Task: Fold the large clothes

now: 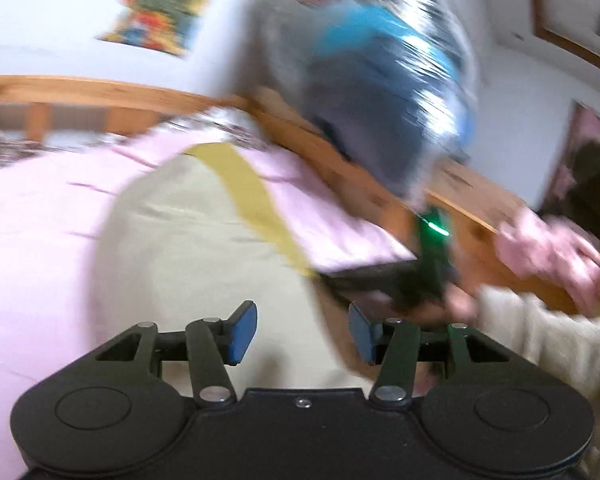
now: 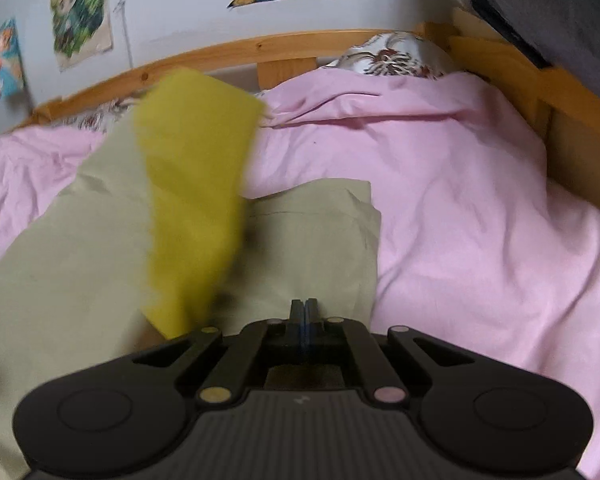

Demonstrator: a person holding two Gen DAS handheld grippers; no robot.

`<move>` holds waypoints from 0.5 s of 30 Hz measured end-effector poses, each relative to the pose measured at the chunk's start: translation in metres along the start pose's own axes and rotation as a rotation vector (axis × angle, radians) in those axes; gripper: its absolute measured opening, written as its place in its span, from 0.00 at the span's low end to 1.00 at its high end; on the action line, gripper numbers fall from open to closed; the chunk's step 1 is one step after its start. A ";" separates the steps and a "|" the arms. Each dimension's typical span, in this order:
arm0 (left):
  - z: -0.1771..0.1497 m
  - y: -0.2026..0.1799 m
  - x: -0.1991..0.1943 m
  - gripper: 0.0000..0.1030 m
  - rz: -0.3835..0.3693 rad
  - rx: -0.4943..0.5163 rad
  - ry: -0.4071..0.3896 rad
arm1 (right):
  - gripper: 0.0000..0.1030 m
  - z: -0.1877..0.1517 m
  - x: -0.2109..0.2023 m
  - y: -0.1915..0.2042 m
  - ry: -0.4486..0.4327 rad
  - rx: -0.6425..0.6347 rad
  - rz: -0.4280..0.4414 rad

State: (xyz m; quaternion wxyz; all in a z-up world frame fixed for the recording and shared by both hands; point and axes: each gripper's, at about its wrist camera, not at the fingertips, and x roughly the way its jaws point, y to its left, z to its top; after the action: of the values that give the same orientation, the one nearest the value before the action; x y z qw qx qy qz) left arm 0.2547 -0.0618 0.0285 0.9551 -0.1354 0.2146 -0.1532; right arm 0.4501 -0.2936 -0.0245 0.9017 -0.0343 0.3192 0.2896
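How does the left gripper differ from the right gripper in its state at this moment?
The left gripper has its blue pads apart, with nothing between them; the right gripper has its pads pressed flat together. The left wrist view is strongly blurred; the right wrist view is mostly sharp. Both point over the beige garment on the pink bed sheet.

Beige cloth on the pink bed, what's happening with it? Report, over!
Left tongs open, nothing between them. Right tongs shut, no cloth seen in them. Beige cloth lies partly folded on pink sheet, yellow strip blurred above it. Nothing blocking.
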 end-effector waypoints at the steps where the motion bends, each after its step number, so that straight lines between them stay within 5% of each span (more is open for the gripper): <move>1: 0.001 0.012 -0.001 0.51 0.049 -0.020 -0.011 | 0.00 -0.001 0.000 0.002 0.001 -0.010 -0.005; 6: -0.013 0.082 0.003 0.51 0.068 -0.183 -0.069 | 0.00 -0.002 0.004 0.006 0.008 -0.026 -0.018; 8: -0.020 0.098 0.017 0.51 0.053 -0.235 -0.010 | 0.00 -0.004 0.005 0.005 0.008 -0.022 -0.016; 15: -0.028 0.086 0.043 0.54 0.069 -0.150 -0.022 | 0.00 -0.002 0.001 0.006 -0.011 -0.006 -0.042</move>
State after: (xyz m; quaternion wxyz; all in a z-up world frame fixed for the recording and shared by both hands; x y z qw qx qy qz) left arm 0.2994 -0.0035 -0.0397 0.9492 -0.2008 0.2196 -0.1021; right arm 0.4464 -0.2882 -0.0255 0.9092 -0.0421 0.3126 0.2719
